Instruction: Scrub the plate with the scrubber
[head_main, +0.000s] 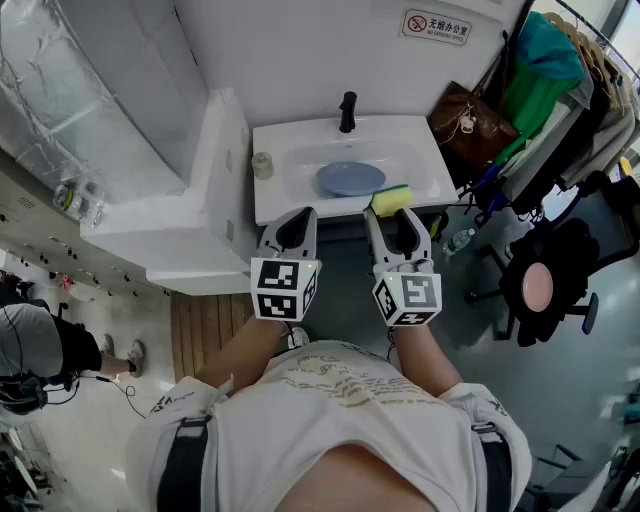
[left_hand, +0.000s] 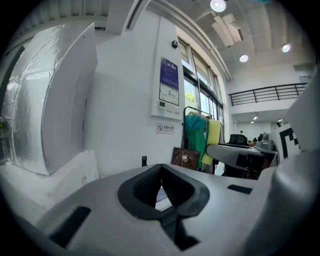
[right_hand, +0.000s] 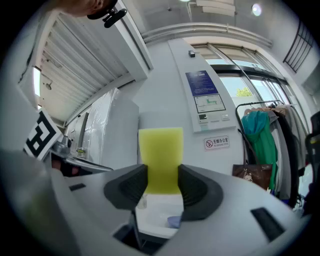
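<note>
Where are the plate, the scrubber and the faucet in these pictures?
plate (head_main: 351, 179), head view, its blue centre.
scrubber (right_hand: 160, 150), right gripper view, its yellow face.
faucet (head_main: 347, 110), head view, its black body.

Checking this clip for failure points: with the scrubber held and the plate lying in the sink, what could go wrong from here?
1. The plate lies loose in the sink. The left claw is shut, empty and away from it, so scrubbing may push it around.
2. The right claw pinches only the scrubber's near part, so its free end could fold or twist out.
3. The small bottle on the sink's left rim might get knocked.
</note>
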